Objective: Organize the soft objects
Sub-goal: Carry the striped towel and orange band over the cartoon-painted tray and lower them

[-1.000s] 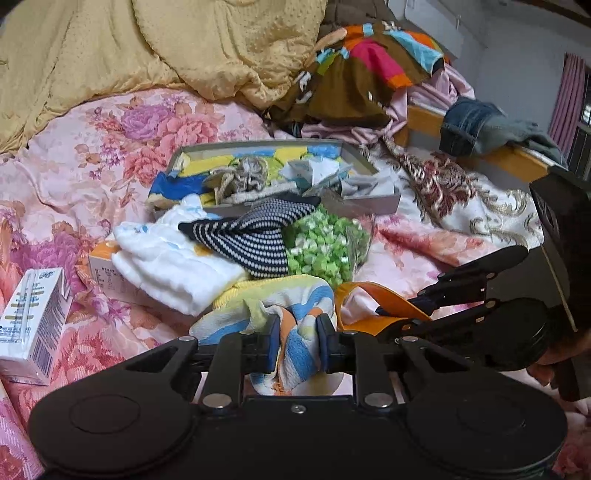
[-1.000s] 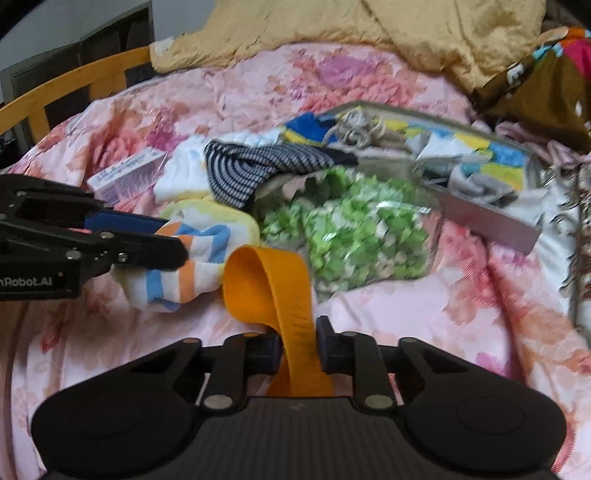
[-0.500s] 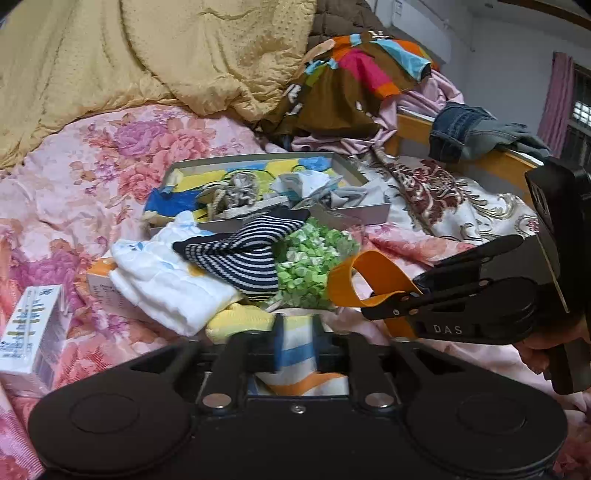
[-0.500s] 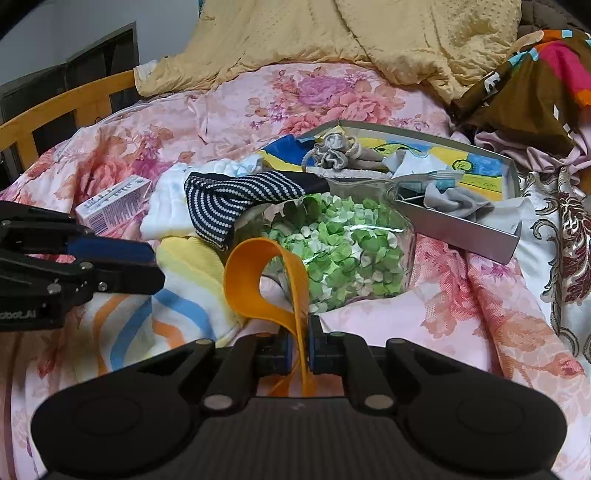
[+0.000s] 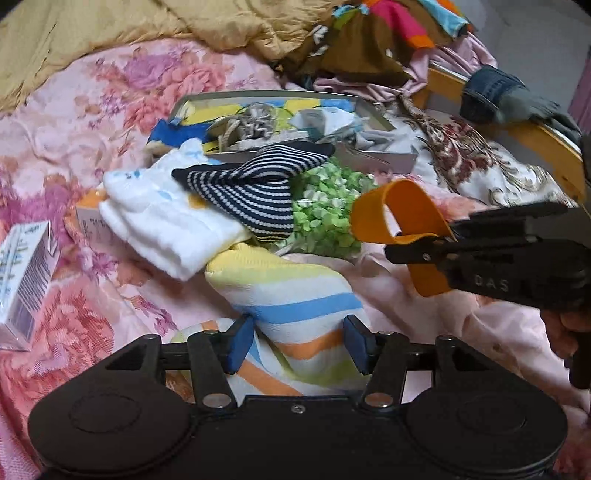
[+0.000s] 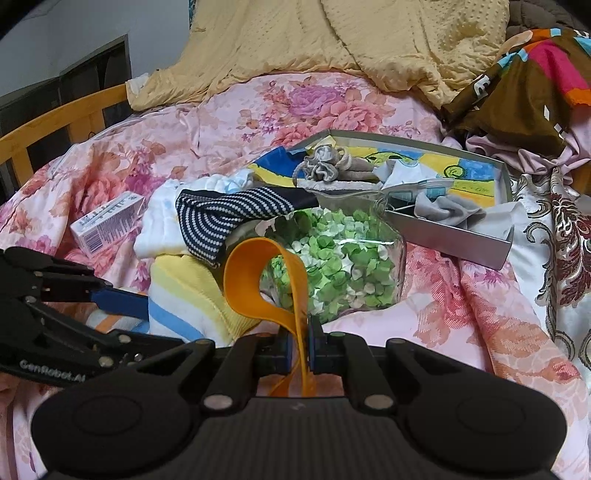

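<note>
Wooden-railed bed [image 6: 62, 118] with floral quilt [image 6: 332, 107] against grey wall [image 6: 74, 29].

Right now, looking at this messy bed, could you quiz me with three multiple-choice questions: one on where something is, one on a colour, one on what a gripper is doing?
1. Where does the dark blue-and-white striped knit cloth lie?
A. inside the grey tray
B. draped over the white cloth and the clear bag of green pieces
C. on the wooden rail

2. What colour is the looped strap in the right gripper?
A. orange
B. purple
C. black

3. How does the left gripper stand?
A. clamped tight on a carton
B. jaws apart on either side of the pastel striped towel
C. pointing at the ceiling

Answers: 1 B, it overlaps the white cloth and the bag. 2 A, an orange loop rises from the shut pads. 3 B, the jaws have just been opening, the towel between them.
</note>
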A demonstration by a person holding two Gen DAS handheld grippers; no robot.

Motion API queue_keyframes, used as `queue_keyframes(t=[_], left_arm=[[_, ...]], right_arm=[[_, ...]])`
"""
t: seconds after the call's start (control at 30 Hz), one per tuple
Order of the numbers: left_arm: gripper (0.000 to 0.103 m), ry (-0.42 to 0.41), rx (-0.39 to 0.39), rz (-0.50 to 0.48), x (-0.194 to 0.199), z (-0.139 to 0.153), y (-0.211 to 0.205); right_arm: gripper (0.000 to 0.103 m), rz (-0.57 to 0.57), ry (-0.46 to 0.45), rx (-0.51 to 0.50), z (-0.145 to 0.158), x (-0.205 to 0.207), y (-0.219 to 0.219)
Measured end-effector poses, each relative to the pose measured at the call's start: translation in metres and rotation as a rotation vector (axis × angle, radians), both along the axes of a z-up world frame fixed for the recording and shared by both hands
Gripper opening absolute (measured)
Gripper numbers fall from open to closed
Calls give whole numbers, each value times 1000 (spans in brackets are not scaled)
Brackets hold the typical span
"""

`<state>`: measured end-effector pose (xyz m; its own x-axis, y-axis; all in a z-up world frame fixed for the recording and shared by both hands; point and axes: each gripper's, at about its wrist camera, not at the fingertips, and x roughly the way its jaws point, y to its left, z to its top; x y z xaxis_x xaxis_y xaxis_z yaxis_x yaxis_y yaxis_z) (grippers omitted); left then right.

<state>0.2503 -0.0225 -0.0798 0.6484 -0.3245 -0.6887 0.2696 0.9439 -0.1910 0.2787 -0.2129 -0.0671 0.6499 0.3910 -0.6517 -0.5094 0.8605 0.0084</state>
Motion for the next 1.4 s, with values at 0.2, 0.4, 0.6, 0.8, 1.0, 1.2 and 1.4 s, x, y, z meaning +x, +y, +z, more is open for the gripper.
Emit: queue_keyframes(t=[0.2, 0.4, 0.6, 0.8, 1.0, 1.2, 1.4], left_arm=[[12, 12, -76, 30, 15, -4, 5], [9, -45, -144, 7, 4, 11, 5], [9, -142, -235, 2, -7, 46, 4], [9, -222, -279, 2, 8, 80, 1], [9, -268, -304, 26, 58, 106, 1], [9, -312, -335, 60, 129, 123, -8], [10, -334, -349, 129, 191, 119, -16]], right_arm=[[9, -13, -10, 9, 1, 1, -1], [9, -35, -40, 42, 9, 4, -5], [9, -79, -100, 115, 31, 16, -17], [9, -117, -181, 170, 58, 45, -24], [9, -184, -218, 208, 68, 90, -39], [9, -258, -199, 219, 57, 136, -50], [9, -328, -200, 239, 46, 177, -50]])
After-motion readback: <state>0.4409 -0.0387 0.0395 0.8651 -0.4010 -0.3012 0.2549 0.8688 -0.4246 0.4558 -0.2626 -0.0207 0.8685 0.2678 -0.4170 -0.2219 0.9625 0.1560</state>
